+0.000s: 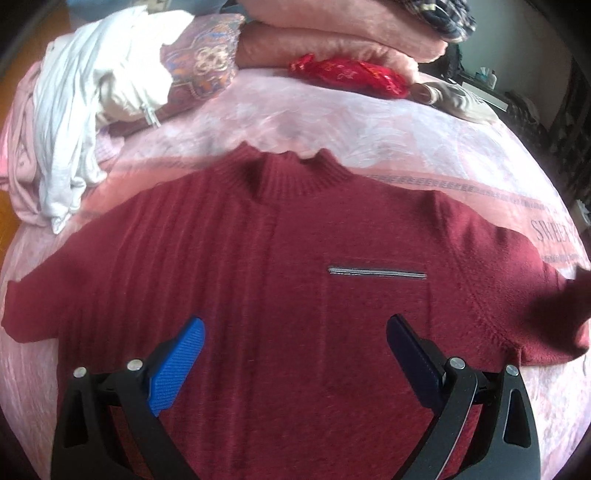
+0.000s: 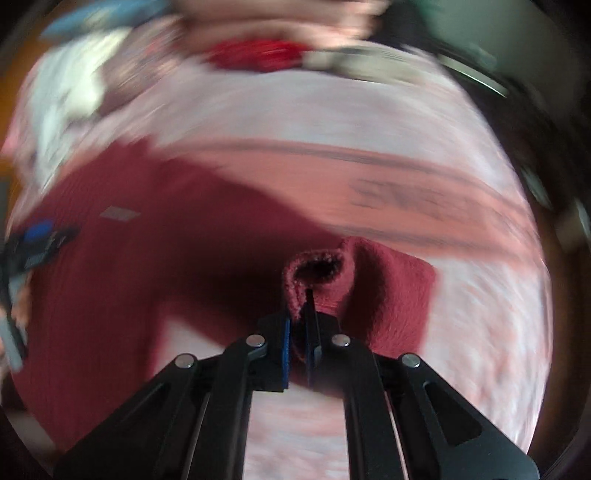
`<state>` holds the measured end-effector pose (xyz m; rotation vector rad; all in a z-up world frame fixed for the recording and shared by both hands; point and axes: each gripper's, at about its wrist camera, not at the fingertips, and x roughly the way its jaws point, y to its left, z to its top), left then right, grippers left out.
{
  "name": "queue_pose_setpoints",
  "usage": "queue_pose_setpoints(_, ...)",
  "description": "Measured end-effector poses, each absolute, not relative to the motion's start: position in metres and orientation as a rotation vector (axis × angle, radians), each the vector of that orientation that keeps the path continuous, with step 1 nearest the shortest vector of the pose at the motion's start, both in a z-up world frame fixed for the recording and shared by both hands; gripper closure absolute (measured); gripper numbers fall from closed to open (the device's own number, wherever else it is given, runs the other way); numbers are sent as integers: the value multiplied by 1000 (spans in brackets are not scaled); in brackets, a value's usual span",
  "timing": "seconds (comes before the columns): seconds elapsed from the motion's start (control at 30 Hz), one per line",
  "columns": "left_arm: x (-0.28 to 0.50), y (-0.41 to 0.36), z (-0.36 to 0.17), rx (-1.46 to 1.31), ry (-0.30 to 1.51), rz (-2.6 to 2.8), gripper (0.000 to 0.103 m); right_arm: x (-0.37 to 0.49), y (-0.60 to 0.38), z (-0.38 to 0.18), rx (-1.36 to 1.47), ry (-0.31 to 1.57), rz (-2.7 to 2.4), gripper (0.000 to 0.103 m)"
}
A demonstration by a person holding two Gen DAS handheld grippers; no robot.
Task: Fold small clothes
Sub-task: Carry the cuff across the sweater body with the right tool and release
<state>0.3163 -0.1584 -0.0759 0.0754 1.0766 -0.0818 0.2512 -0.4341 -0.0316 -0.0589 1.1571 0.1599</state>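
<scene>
Blue-padded, the right tool (image 2: pixel 299 332) pinches the sleeve cuff (image 2: pixel 314 273) of a maroon sweater (image 1: pixel 280 258) lying face-up on the pink bed (image 1: pixel 406 129). Its body stretches left of that cuff, where the left tool (image 1: pixel 295 354) hovers spread over the chest, nearer the collar (image 1: pixel 291 173).

Dark red ribbed knit sweater (image 1: pixel 280 280) with a thin silver-grey stripe (image 1: pixel 376 272), pale pink marbled bedspread (image 1: pixel 332 118) with a grey-lettered band, white garments (image 1: pixel 85 110), paisley purple-orange cloth (image 1: pixel 207 62), bright red gold-printed bundle (image 1: pixel 351 74), salmon-pink folded blankets (image 1: pixel 332 33), blue-padded black left gripper (image 1: pixel 295 354), possibly blue-and-black right gripper (image 2: pixel 299 332).
</scene>
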Motion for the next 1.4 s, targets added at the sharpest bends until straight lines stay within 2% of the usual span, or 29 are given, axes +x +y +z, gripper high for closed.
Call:
queue_pose_setpoints(0.23, 323, -129, -74, 31, 1083, -72, 4, 282, -330, -51, -99, 1185, 379, 97)
queue_pose_setpoints(0.27, 323, -127, -74, 26, 1085, -72, 4, 285, -323, -57, -95, 1209, 399, 93)
queue_pose_setpoints(0.33, 322, -126, -74, 20, 1086, -82, 4, 288, -315, -67, -66, 1251, 448, 76)
queue_pose_setpoints(0.4, 320, -127, -75, 16, 1088, -98, 4, 286, -322, -63, 0, 1245, 471, 64)
queue_pose_setpoints(0.53, 315, -145, -78, -4, 1109, -173, 4, 279, -356, -33, 193, 1155, 534, 60)
queue_pose_setpoints(0.6, 310, -160, -81, -20, 1130, -227, 4, 270, -379, -14, 290, 1090, 582, 48)
queue_pose_setpoints(0.77, 299, -205, -90, -29, 1182, -324, 4, 259, -412, 4, 337, 1008, 560, 48)
queue_pose_setpoints(1.03, 297, -244, -120, -20, 1264, -302, 4, 244, -440, -36, 322, 1081, 482, 49)
queue_pose_setpoints(1.2, 292, -261, -122, -5, 1230, -322, 5, 240, -461, -44, 346, 1082, 443, 50)
queue_pose_setpoints(1.3, 289, -269, -117, -32, 1212, -370, 29, 241, -471, -49, 364, 1091, 413, 54)
queue_pose_setpoints(1.33, 289, -271, -116, -26, 1206, -368, 40, 240, -474, -51, 369, 1093, 406, 56)
queue_pose_setpoints(1.37, 290, -272, -116, -24, 1201, -371, 61, 240, -476, -53, 374, 1094, 400, 57)
queue_pose_setpoints(1.4, 291, -271, -116, -51, 1199, -405, 68, 240, -478, -54, 382, 1095, 394, 59)
